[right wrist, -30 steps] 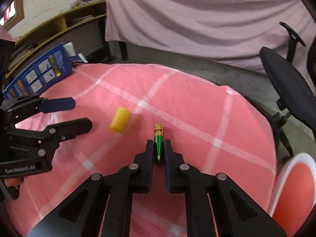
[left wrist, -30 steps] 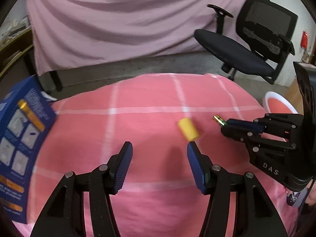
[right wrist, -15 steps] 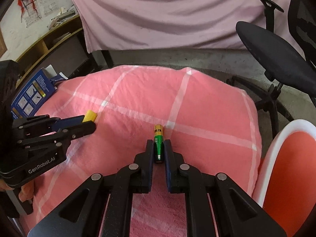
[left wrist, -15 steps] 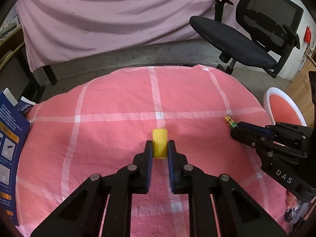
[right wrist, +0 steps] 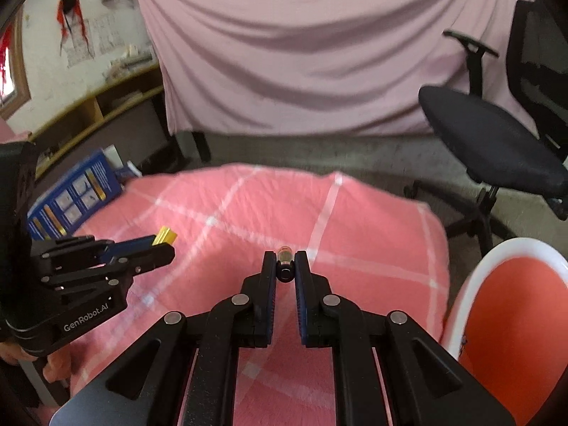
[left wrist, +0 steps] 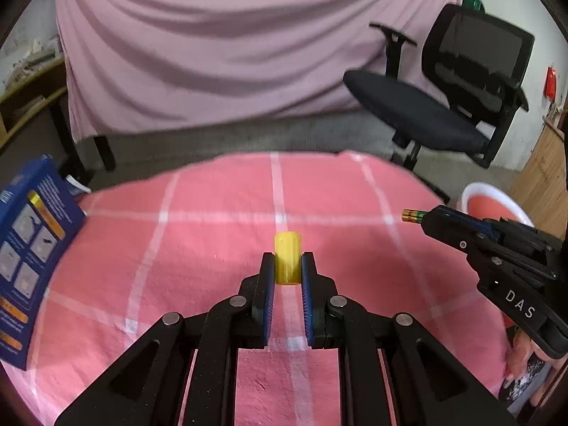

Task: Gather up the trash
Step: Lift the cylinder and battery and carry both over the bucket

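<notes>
Fingers (left wrist: 269, 277) of my left gripper (left wrist: 287, 273) clamp yellow cylinder (left wrist: 287, 262); right gripper (right wrist: 285, 269) pinches battery (right wrist: 285, 266), both above pink worktop (left wrist: 213, 248).

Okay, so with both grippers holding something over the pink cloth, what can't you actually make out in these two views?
- Battery, right wrist view: seen end-on between the pads, its label hidden.
- Blue box, left wrist view: cut by the left edge, print too small to read.
- White-rimmed red bin: cut by the right edge, contents unseen.
- Yellow cylinder: what it is stays unclear; lower end hidden by the pads.
</notes>
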A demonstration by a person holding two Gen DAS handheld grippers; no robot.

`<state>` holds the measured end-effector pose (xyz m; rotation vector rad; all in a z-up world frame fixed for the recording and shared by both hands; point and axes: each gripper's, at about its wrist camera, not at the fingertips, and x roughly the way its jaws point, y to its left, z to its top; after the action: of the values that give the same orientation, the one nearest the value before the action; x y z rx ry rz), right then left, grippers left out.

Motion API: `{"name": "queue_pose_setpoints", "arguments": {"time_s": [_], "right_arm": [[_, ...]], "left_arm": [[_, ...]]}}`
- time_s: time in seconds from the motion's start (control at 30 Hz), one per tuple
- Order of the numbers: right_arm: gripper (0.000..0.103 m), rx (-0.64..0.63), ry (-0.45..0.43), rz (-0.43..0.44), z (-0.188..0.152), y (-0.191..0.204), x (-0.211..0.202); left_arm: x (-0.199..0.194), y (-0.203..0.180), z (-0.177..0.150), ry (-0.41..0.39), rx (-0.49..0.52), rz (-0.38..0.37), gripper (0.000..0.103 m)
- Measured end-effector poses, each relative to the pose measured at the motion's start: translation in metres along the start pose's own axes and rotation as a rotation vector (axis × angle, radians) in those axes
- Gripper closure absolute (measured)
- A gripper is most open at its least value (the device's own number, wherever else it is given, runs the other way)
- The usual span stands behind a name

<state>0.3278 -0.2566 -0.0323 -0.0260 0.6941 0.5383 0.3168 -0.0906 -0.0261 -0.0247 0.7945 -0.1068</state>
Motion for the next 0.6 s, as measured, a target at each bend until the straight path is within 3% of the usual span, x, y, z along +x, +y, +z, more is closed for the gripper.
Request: {"name": "queue_pose_setpoints", "arguments": {"time_s": [0.43,0.6], "right_arm": [[0.095,0.018,-0.363,-0.085,-0.011,-0.008,-0.078],[0.095,0.04,-0.496,-0.129,-0.017,-0.019,-0.11]], "left_arm": [[-0.061,-0.049,0.011,-0.335,0.074,-0.049,0.092],[-0.077,-0.067,0.013,-0.41,0.114,-0.077,0.092]]}}
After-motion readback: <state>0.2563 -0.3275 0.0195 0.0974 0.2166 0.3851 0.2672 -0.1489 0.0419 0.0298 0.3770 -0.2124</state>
